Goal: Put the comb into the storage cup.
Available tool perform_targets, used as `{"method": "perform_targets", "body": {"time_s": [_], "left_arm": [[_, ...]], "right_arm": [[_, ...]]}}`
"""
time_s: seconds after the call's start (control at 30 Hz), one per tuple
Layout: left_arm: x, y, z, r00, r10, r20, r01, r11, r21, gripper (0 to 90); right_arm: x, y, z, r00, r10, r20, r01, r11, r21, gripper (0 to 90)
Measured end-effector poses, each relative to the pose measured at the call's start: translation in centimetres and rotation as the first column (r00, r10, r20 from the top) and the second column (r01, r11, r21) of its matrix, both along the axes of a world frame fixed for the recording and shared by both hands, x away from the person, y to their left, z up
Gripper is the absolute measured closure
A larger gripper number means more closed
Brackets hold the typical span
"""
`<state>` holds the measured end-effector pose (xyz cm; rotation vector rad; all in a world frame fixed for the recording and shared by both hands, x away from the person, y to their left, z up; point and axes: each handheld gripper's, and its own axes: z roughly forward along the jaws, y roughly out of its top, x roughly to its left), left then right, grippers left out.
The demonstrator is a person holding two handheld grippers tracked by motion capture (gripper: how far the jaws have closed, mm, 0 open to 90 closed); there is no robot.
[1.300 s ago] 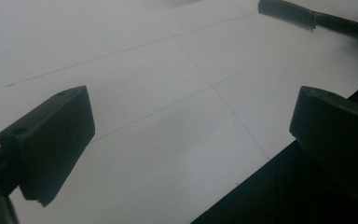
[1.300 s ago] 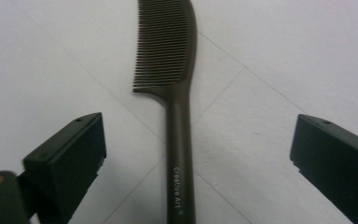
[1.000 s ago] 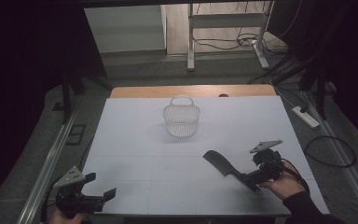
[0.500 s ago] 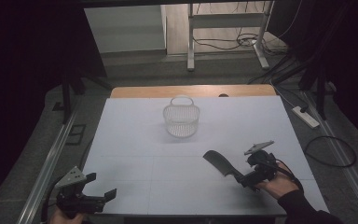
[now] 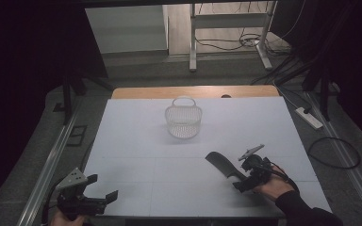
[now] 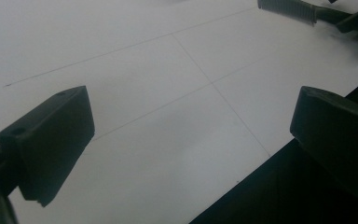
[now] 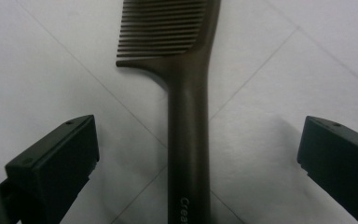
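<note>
The right gripper [image 7: 198, 154] is spread wide astride the comb [image 7: 189, 93] handle, gripping nothing; the comb lies flat between its jaws, teeth ahead. The grasp looks not yet made. The left gripper [image 6: 191, 140] is wide open, empty.

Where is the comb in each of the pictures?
High view: the comb lies at lower right on the white table, its handle at the right hand-held gripper.
Left gripper view: its toothed end is at the top right corner.
Right gripper view: it runs up the middle, its handle between the open jaws.
Shared landmark: the thin seam lines on the table.
</note>
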<state>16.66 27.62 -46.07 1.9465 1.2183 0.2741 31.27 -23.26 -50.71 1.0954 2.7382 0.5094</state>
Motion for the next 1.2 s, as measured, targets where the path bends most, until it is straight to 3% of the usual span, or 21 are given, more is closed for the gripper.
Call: {"method": "perform_targets", "body": {"time_s": [0.1, 0.5, 0.77, 0.8, 0.87, 1.0, 1.2], "left_arm": [[0.0, 0.0, 0.0, 1.0, -0.001, 0.0, 0.001, 1.0, -0.001, 0.5], [0.0, 0.0, 0.0, 1.0, -0.004, 0.0, 0.004, 1.0, 0.0, 0.6], [0.0, 0.0, 0.0, 1.0, -0.005, -0.002, 0.005, 1.0, 0.0, 0.7], [0.0, 0.0, 0.0, 1.0, -0.005, -0.003, 0.005, 1.0, 0.0, 0.7], [0.1, 0.0, 0.0, 1.0, -0.005, -0.005, 0.005, 1.0, -0.001, 0.7], [0.1, 0.0, 0.0, 1.0, -0.004, -0.005, 0.004, 1.0, 0.0, 0.7], [0.1, 0.0, 0.0, 1.0, -0.001, -0.006, 0.001, 1.0, 0.001, 0.7]], "right_arm": [[0.1, 0.0, -0.4, 1.0, 0.006, -0.003, -0.006, 1.0, -0.024, 0.0], [0.1, 0.3, -0.3, 0.9999, -0.01, -0.011, 0.009, 0.999, -0.046, 1.0], [-0.1, 0.4, 0.8, 0.9995, 0.03, -0.013, -0.031, 0.999, -0.034, 38.3], [-0.1, 0.6, 0.9, 0.9986, 0.051, -0.018, -0.051, 0.998, -0.031, 46.9], [-0.1, 0.6, 0.9, 0.9983, 0.055, -0.019, -0.055, 0.998, -0.032, 49.2], [0.2, 0.5, 1.1, 0.9985, 0.046, -0.03, -0.046, 0.999, -0.025, 71.6], [0.2, 0.5, 1.2, 0.9986, 0.043, -0.032, -0.043, 0.999, -0.023, 72.2]]}}
